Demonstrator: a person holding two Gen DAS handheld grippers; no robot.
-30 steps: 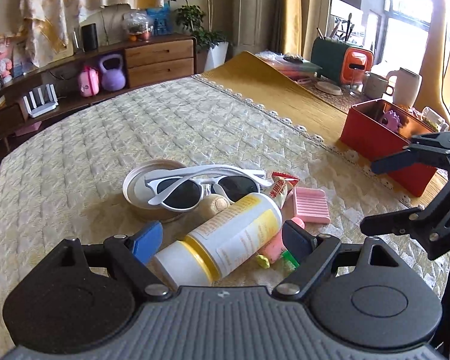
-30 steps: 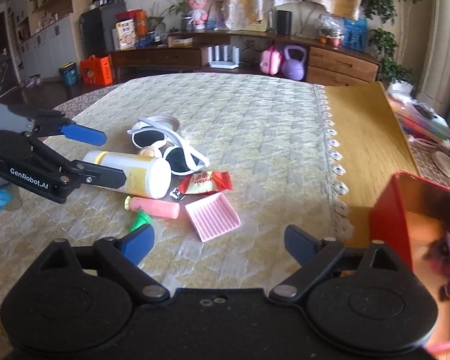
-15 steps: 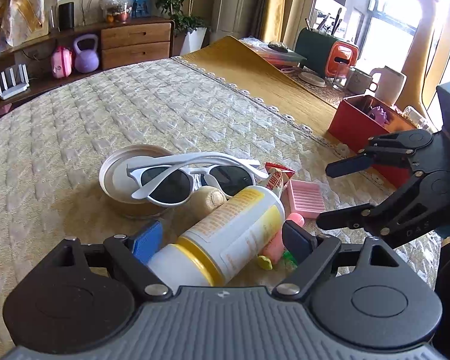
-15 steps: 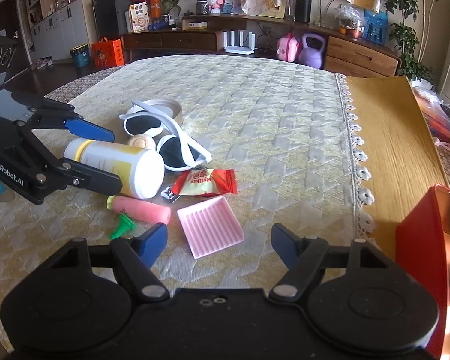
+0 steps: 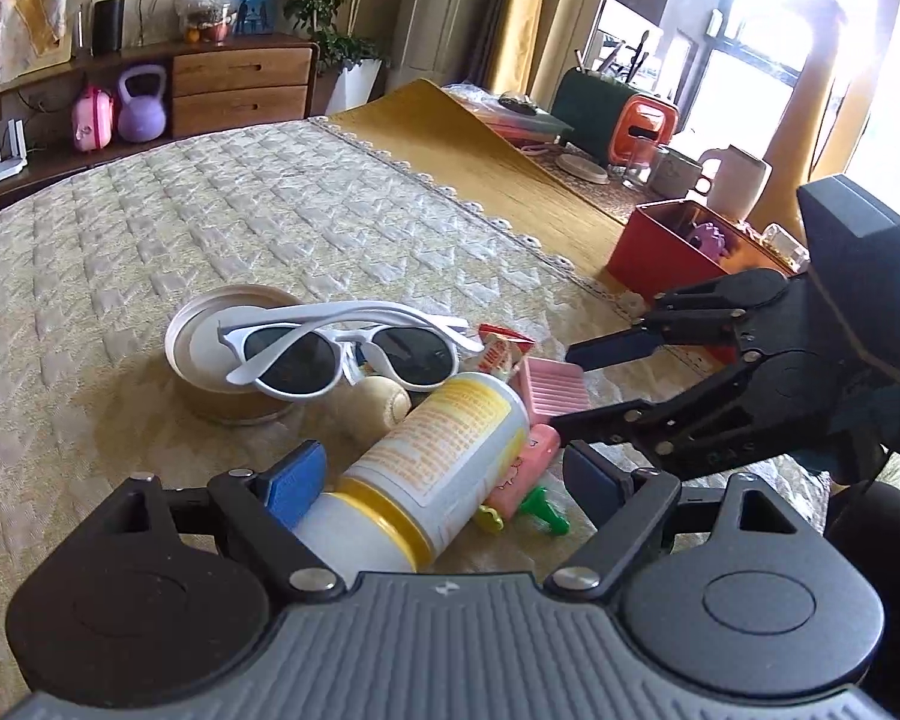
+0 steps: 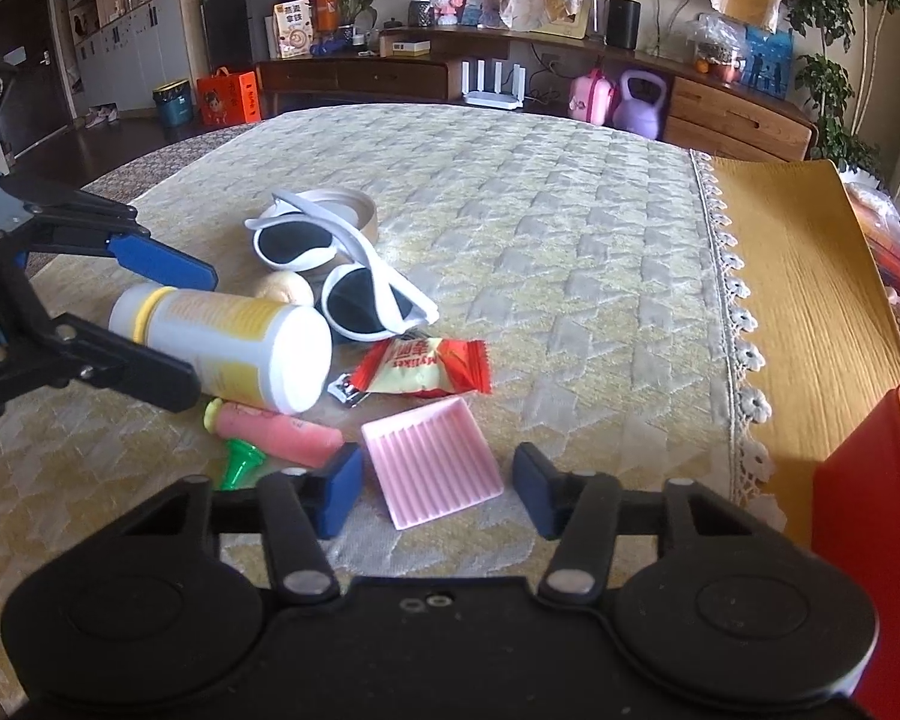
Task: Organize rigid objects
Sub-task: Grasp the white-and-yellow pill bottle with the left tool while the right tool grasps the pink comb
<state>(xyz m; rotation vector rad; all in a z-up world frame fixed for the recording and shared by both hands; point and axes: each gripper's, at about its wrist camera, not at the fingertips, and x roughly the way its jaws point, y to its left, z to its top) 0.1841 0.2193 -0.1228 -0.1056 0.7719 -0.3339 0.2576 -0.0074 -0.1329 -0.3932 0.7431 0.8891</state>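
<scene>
A white and yellow bottle [image 5: 438, 456] lies on its side on the quilted cloth, its cap end between the open jaws of my left gripper [image 5: 444, 480]; touching or not, I cannot tell. It also shows in the right wrist view [image 6: 228, 342]. My right gripper [image 6: 435, 489] is open around the near edge of a pink ribbed tray [image 6: 432, 468], also seen in the left wrist view [image 5: 555, 387]. White sunglasses [image 5: 342, 348] rest on a round tin lid [image 5: 210, 336]. A pink tube [image 6: 282, 432], a red candy wrapper [image 6: 426, 366] and a small round ball [image 5: 384, 402] lie among them.
A red box [image 5: 666, 246] holding small items stands on the bare yellow table part to the right; its corner shows in the right wrist view [image 6: 870, 498]. A nail clipper [image 6: 345, 387] and a green cap [image 6: 240, 462] lie by the tube. Mugs and a toaster stand behind the box.
My right gripper has moved left and forward from beside the red box to straddle the pink tray. My left gripper has stayed around the bottle and turned slightly.
</scene>
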